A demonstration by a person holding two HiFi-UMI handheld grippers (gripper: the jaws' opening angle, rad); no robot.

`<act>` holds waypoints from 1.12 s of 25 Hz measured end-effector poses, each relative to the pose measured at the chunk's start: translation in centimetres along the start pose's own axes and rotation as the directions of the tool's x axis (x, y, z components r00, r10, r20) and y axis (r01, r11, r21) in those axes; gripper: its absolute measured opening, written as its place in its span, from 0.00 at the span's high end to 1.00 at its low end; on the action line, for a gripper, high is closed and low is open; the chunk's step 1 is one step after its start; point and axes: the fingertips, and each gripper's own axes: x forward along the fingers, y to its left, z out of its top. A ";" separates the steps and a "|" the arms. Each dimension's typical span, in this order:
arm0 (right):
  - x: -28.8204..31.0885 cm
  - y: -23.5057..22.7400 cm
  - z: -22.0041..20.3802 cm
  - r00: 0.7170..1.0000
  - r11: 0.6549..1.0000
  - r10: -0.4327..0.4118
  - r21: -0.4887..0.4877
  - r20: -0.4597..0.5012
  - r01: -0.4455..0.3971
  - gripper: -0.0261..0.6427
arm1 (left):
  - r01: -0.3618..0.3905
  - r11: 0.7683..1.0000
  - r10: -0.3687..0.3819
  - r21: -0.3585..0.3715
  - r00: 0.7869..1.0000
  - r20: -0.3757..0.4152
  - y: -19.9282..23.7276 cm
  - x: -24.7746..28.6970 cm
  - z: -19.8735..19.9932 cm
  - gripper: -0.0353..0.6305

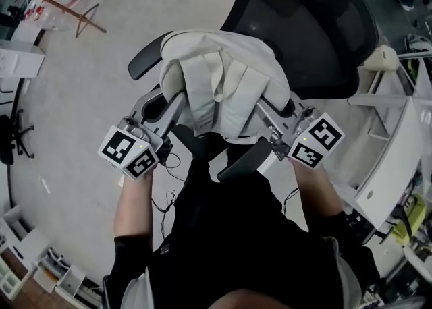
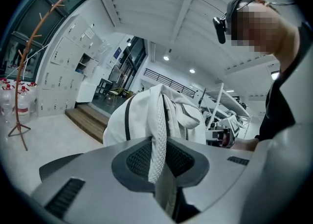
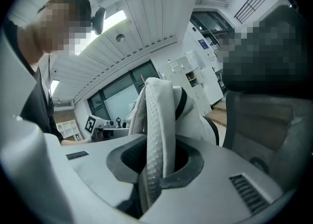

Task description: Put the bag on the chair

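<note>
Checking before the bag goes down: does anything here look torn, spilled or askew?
Nothing stands out. The white bag hangs intact over the black chair, with the left gripper and right gripper each shut on one of its mesh straps. Nothing looks torn or spilled.

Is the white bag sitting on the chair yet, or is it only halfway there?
Done: the bag is picked up, left gripper and right gripper each shut on a strap. In hand: it hangs over the black chair. Left: set it down there and let go.
</note>
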 end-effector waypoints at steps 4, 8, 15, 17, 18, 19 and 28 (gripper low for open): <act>0.0 -2.6 -4.7 0.998 0.999 0.027 0.039 -0.059 -0.025 0.86 | -0.005 1.000 0.005 -0.019 1.000 -0.026 1.1 1.8 -5.0 0.85; -0.7 -5.7 -9.1 0.995 0.995 0.020 0.096 -0.101 -0.011 0.86 | -0.026 0.999 0.023 -0.039 0.996 -0.089 1.5 4.2 -9.6 0.85; 0.8 -8.7 -14.0 0.984 0.983 0.035 0.182 -0.176 -0.003 0.86 | -0.072 0.991 0.049 -0.111 0.979 -0.199 4.2 5.9 -15.2 0.85; 1.2 -9.4 -15.3 0.980 0.982 0.034 0.189 -0.196 0.004 0.86 | -0.089 0.987 0.057 -0.138 0.974 -0.219 5.0 6.3 -16.7 0.85; 1.3 -9.9 -15.6 0.979 0.982 0.028 0.190 -0.203 0.011 0.86 | -0.093 0.984 0.058 -0.149 0.973 -0.224 5.4 6.7 -17.2 0.85; 1.6 -10.5 -15.7 0.978 0.982 0.018 0.188 -0.209 0.022 0.86 | -0.096 0.983 0.059 -0.158 0.972 -0.227 5.7 7.1 -17.5 0.85; 6.3 -18.7 -13.1 0.985 0.991 -0.032 0.125 -0.171 0.054 0.86 | -0.138 0.980 0.109 -0.142 0.974 -0.197 12.1 13.2 -15.4 0.84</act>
